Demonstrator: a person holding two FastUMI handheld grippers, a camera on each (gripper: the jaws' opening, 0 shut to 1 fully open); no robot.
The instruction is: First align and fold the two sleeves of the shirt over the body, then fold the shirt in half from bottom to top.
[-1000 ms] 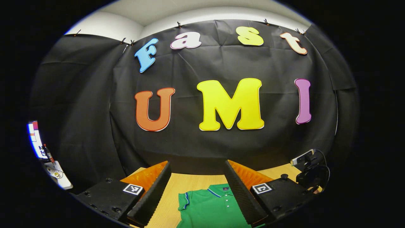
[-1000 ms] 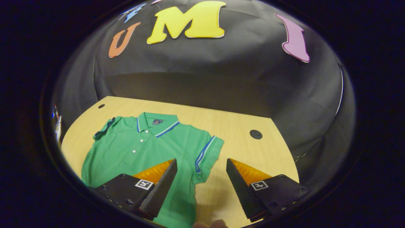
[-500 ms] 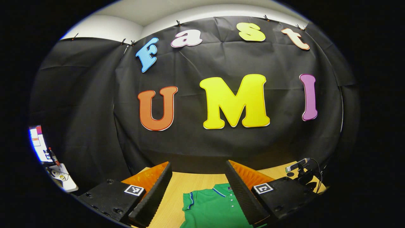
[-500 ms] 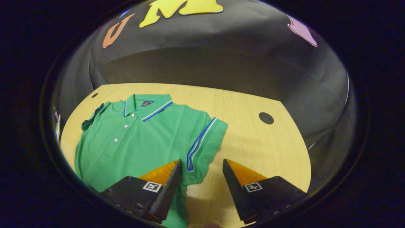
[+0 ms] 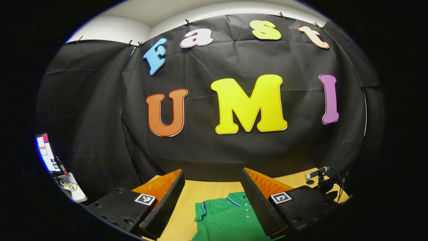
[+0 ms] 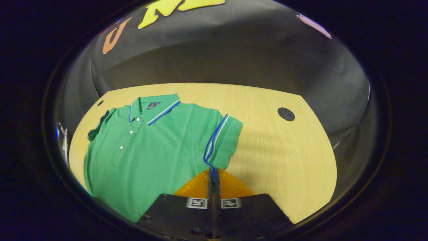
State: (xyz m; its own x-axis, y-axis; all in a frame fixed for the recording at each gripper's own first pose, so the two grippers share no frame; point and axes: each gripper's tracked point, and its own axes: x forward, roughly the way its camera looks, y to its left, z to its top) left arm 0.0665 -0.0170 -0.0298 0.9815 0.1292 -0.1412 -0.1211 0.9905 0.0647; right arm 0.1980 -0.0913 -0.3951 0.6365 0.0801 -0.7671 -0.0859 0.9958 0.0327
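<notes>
A green polo shirt with blue-and-white trim lies flat, front up, collar toward the wall, on the wooden table. My right gripper is shut on the lower corner of the blue-trimmed cuff of the right-hand sleeve. The other sleeve lies at the shirt's far left. In the left gripper view, my left gripper is open and held above the table. The shirt's collar and placket show low between its fingers, well apart from them.
A round black hole sits in the tabletop to the right of the shirt, with bare wood around it. A small black device with a cable stands at the table's far right. A lit screen glows at the left edge.
My right gripper came down onto the right-hand sleeve and went from open to shut on its cuff. The left gripper drifted slightly and stays open.
</notes>
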